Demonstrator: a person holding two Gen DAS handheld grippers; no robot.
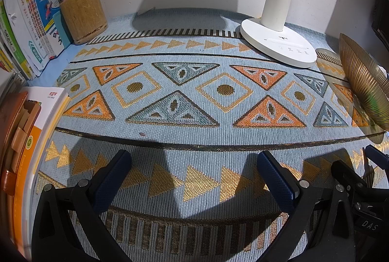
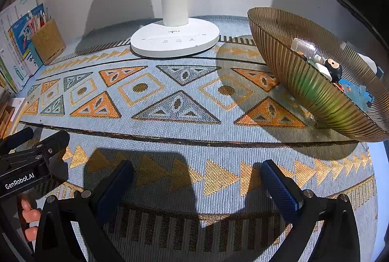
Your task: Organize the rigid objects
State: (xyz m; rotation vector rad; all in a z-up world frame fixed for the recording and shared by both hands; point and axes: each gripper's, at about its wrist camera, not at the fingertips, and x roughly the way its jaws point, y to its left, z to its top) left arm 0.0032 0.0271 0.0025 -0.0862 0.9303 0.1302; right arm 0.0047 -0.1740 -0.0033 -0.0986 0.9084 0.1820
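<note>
A ribbed golden bowl stands at the right of the patterned cloth and holds several small items: a white bottle, a black round toy and blue pieces. Only the bowl's edge shows in the left wrist view. My left gripper hovers open over the near cloth with nothing between its fingers. My right gripper is likewise open and empty, left of the bowl. The left gripper's body shows at the far left of the right wrist view.
A white desk lamp base stands at the back against the wall. A cork pen holder full of pens sits back left beside upright books. More books are stacked at the left edge. A hand holds the left gripper.
</note>
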